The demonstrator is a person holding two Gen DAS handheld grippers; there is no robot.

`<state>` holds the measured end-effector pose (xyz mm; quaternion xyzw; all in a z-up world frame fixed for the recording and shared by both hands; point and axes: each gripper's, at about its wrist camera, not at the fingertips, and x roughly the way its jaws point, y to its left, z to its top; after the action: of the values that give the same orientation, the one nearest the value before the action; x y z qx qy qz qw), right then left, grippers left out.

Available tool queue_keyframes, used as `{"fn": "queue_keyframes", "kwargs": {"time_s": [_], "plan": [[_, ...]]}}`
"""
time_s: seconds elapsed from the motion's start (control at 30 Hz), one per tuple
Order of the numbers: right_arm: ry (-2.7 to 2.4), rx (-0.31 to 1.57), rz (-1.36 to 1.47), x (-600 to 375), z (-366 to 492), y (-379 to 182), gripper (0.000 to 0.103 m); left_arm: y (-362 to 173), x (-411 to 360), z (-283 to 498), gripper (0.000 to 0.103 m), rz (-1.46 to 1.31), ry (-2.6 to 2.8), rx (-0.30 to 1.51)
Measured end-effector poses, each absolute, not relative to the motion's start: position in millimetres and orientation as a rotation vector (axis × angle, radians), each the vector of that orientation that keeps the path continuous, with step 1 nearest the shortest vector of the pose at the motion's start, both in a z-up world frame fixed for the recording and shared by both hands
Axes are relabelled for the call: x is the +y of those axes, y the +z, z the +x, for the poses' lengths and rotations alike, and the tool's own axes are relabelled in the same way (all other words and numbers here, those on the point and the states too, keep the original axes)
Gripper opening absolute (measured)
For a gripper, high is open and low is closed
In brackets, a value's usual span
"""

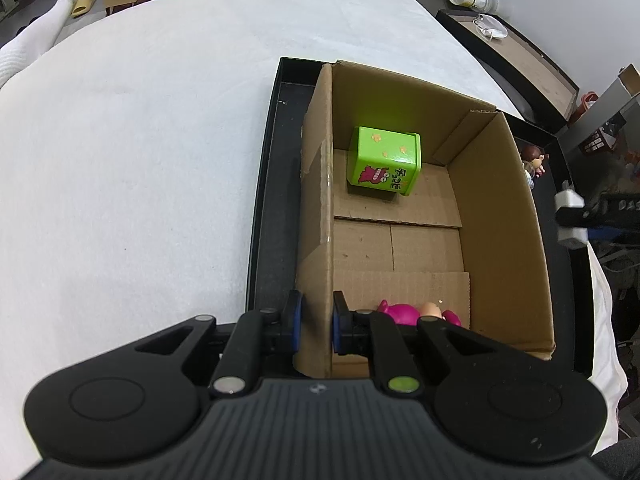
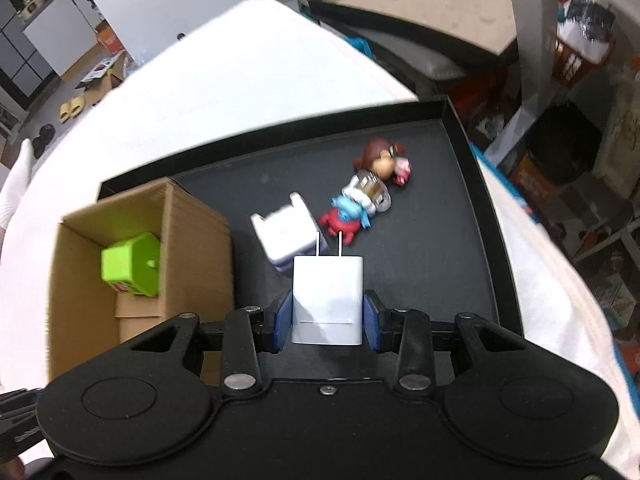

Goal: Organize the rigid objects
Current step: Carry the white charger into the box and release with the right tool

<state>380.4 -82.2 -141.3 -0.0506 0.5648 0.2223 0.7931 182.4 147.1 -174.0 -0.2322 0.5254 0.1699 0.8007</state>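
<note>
Seen from the left wrist, the left gripper (image 1: 316, 322) is clamped on the near left wall of an open brown cardboard box (image 1: 318, 216), one blue pad outside the wall and one inside. The box stands in a shallow black tray (image 1: 272, 184) on a white cloth-covered table (image 1: 140, 140). Inside, toward the far end of the box floor, sits a glossy lime-green plastic cube (image 1: 384, 162) with yellow stars on top and a pink cartoon figure and lettering on its side. At the near end lies a magenta toy figure (image 1: 404, 314), partly hidden by the gripper. At the right edge, the right gripper (image 1: 576, 216) shows holding something white.

Next, the right wrist view: the right gripper (image 2: 327, 322) grasps a smooth white rectangular plug-in charger (image 2: 327, 300) by its two flat sides, with the metal prongs pointing away from the camera, held above the black tray (image 2: 440, 240). Just beyond the prongs lies another white charger-like block (image 2: 284, 236), and past it a brown-haired doll figure (image 2: 380, 160) touching a small red-and-blue crab toy (image 2: 344, 220). The cardboard box (image 2: 192, 232) with the green cube (image 2: 132, 264) is to the left; this view is somewhat blurred.
</note>
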Motion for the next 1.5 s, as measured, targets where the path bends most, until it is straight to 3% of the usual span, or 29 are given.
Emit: {"fn": "queue_keyframes", "kwargs": {"time_s": [0.57, 1.5], "plan": [[0.548, 1.112, -0.171, -43.5, 358.6, -84.5, 0.036, -173.6, 150.1, 179.7, 0.014, -0.514, 0.348, 1.118], [0.660, 1.121, -0.254, 32.5, 344.1, -93.6, 0.037, -173.9, 157.1, 175.9, 0.015, -0.554, 0.321, 1.107]]}}
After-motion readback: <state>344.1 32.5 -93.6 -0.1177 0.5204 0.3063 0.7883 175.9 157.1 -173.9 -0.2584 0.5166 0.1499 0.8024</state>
